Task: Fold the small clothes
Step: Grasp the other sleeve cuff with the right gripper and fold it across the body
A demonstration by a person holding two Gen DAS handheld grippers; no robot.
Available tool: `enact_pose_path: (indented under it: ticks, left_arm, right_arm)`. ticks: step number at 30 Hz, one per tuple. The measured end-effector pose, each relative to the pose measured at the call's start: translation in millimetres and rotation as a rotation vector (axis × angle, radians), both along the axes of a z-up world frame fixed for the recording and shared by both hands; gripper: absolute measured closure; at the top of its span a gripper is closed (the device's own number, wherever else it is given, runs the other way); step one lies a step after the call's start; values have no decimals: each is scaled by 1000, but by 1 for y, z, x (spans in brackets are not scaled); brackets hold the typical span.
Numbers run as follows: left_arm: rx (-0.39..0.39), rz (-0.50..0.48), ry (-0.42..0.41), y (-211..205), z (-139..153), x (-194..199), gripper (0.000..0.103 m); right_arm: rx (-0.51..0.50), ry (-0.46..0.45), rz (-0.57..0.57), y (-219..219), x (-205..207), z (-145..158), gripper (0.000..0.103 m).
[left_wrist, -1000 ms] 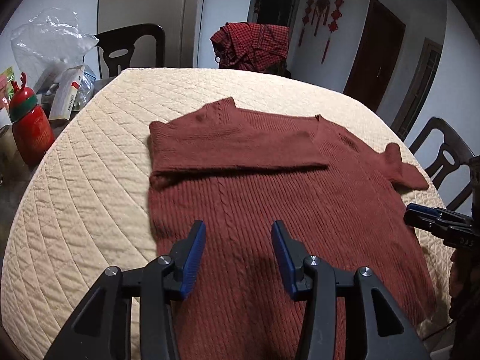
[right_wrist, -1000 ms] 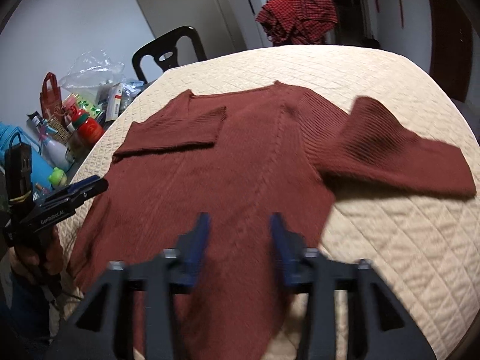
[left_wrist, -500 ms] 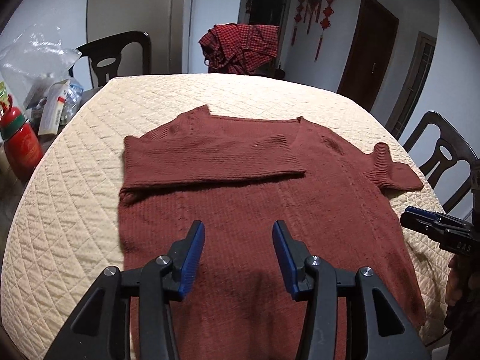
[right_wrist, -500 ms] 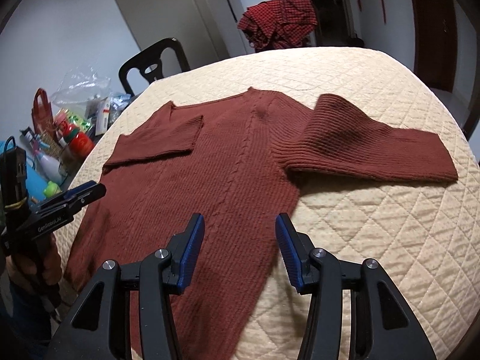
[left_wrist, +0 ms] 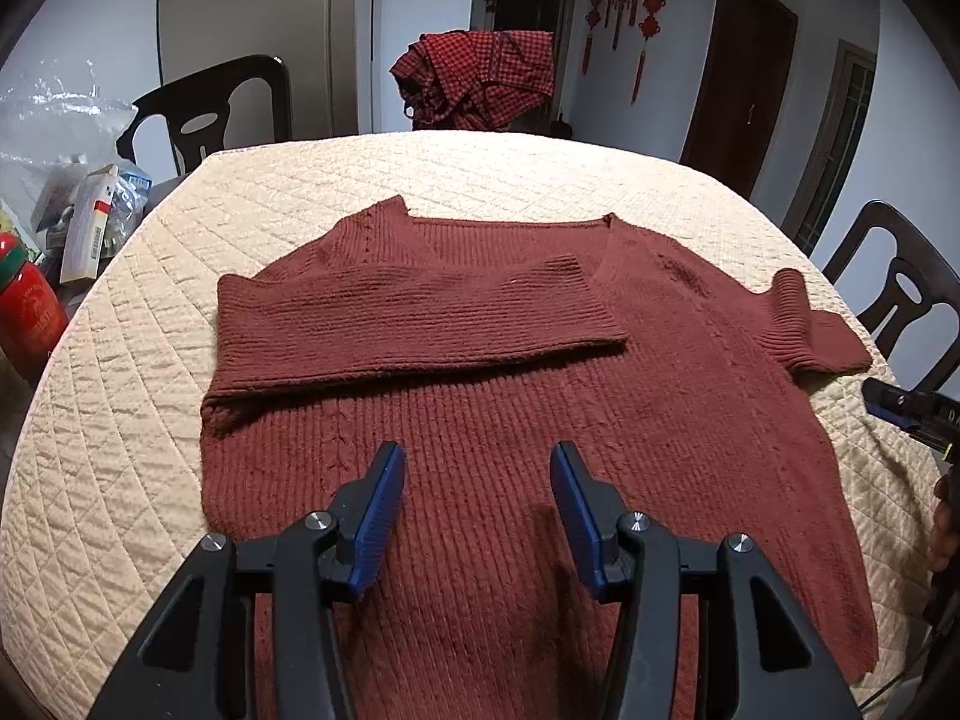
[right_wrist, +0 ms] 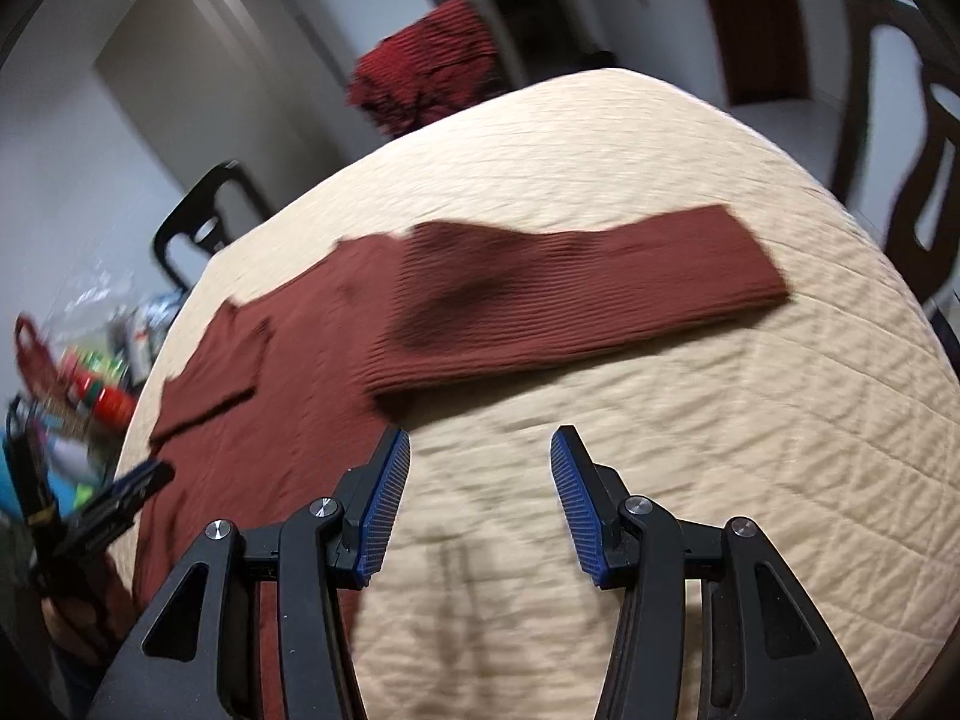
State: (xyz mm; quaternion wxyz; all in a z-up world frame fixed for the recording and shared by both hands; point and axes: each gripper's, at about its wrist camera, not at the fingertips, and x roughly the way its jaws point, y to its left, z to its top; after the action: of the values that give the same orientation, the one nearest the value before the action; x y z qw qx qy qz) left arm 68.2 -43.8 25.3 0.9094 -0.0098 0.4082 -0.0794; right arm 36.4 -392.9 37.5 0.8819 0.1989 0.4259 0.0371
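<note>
A brick-red knit sweater lies flat on a cream quilted table cover. Its left sleeve is folded across the chest. Its right sleeve lies stretched out sideways on the cover. My left gripper is open and empty, hovering over the sweater's lower body. My right gripper is open and empty, above bare cover just right of the sweater's side edge, short of the spread sleeve. The right gripper's tip shows in the left wrist view; the left gripper shows in the right wrist view.
A red checked garment hangs over a chair behind the table. Dark chairs stand at the far left and at the right. A red bottle, boxes and a plastic bag crowd the left side.
My right gripper has swung to the right, off the sweater body and over bare cover toward the spread sleeve. My left gripper has shifted slightly, still over the lower body. Both stayed open.
</note>
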Motion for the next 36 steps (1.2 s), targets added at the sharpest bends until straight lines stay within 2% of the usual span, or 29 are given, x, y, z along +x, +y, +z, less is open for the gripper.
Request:
enact_pose_path:
  ticks: [5,7,11,20,22,24,26,29,33,36]
  left_arm:
    - [-3,15,37,5,-14,2,50]
    - [-12,12,30,7,-15,1,49]
    - [-22,5,33,7,-16,1,45]
    - [-11,-13,36,3,-16,2,38]
    - [-10,-15,36,3,-17,3,38]
    - [-11,-17,37,2,-17,3,37]
    - [-13,-17,37,2,-17,3,36]
    - [-14,-18,37,2,-17,3,36]
    - [-18,-21,37,2,-17,3,35]
    - [-21,-21,37,2,-17,3,35]
  right_arm:
    - [36,30,-116,-32,5,-7,53]
    - [64,20,-128,-39,7,-7,53]
    - [48,15,-172,-48,13,-7,53]
    - [146,-22,-250,-68,30,-10,53]
    - [141,-29,-256,-69,36,-10,58]
    - [120,-12,-273,-71,41,-10,88]
    - [146,-12,-256,-71,45,-9,96]
    - [124,-63,-214,-59,47,8,96]
    - [129,-160,-89,-22,49,45,97]
    - [126,-209,57,21,55,66,97]
